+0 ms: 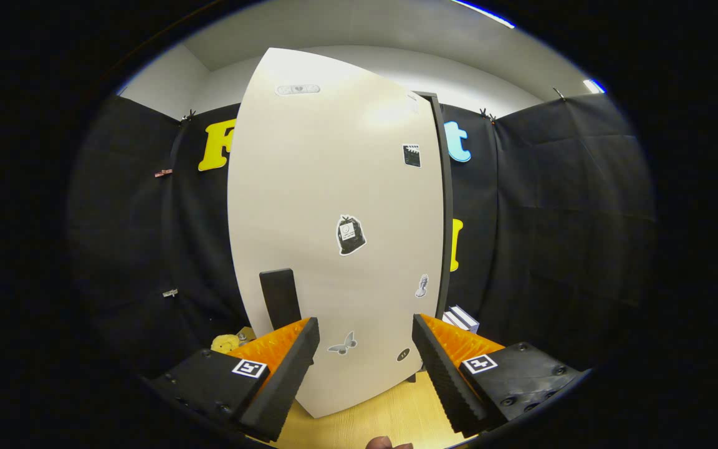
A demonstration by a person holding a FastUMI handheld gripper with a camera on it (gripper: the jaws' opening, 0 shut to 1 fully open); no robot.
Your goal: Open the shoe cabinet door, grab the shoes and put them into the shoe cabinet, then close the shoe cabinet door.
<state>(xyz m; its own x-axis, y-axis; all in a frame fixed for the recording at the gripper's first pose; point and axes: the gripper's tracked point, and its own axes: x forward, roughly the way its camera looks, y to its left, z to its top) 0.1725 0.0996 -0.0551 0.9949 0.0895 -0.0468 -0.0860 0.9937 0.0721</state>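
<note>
The shoe cabinet's white door (334,187) stands straight ahead, tall and dotted with small stickers. It carries a dark upright handle (280,298) low on its left side. The cabinet's dark side edge (445,206) shows along the door's right. My gripper (365,346) is open, close in front of the door's lower part. The handle sits just above the left fingertip (300,355), untouched. Nothing lies between the fingers.
Beneath the cabinet runs a light wooden surface (390,411). Left of the door's foot lies a yellow object (229,342), partly hidden by my left finger. A white striped thing (462,318) lies on the right beside the cabinet. A fingertip (387,443) of a hand shows below.
</note>
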